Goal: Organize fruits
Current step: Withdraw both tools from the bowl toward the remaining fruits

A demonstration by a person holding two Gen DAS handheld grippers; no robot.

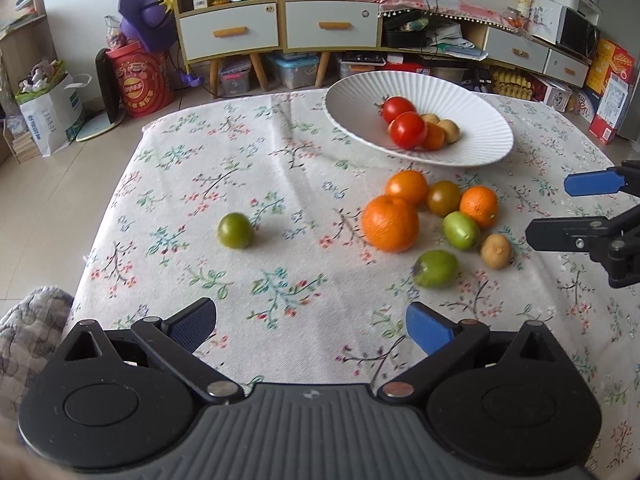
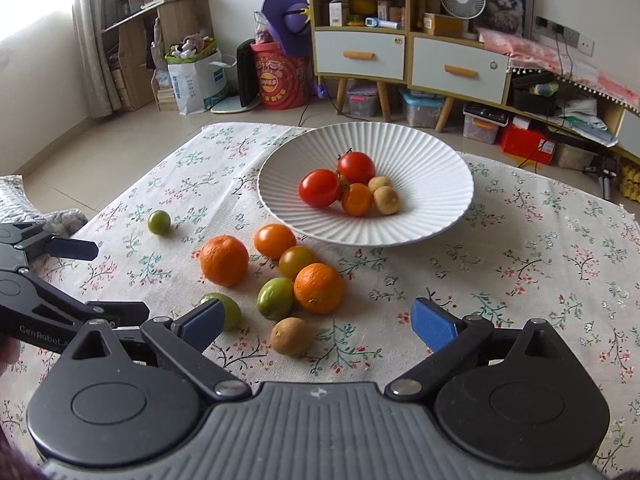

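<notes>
Both tools (image 1: 311, 326) (image 2: 318, 326) agape (empty), fruit (image 2: 223, 260) beside bowl (image 2: 432, 152)

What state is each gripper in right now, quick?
Left gripper: open, holding nothing, above the floral tablecloth.
Right gripper: open, holding nothing, facing the small brown kiwi-like fruit.
</notes>
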